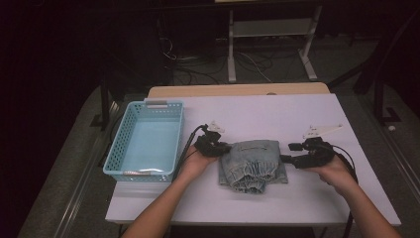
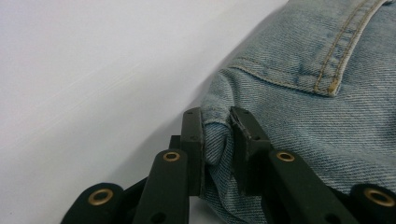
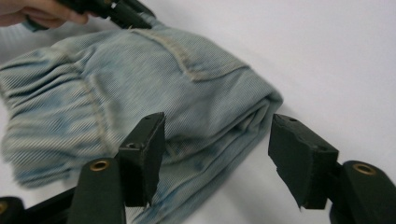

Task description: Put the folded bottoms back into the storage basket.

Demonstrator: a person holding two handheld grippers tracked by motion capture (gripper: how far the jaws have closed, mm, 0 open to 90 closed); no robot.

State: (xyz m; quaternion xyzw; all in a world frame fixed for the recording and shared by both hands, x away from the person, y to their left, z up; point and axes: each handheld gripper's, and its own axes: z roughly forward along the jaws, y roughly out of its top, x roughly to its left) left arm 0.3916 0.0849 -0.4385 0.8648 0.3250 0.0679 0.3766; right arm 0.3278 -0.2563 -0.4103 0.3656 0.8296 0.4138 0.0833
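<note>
Denim, a folded pale-blue jeans bundle (image 1: 253,165), lies on my white surface (image 1: 297,114); my left claw (image 2: 217,135) pinches its edge, my right claw (image 3: 217,154) gapes beside its fold

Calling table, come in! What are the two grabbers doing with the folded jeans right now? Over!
Left gripper pinching folded jeans at their edge. Right gripper open, off the denim. Blue basket beside, nothing blocking.
</note>
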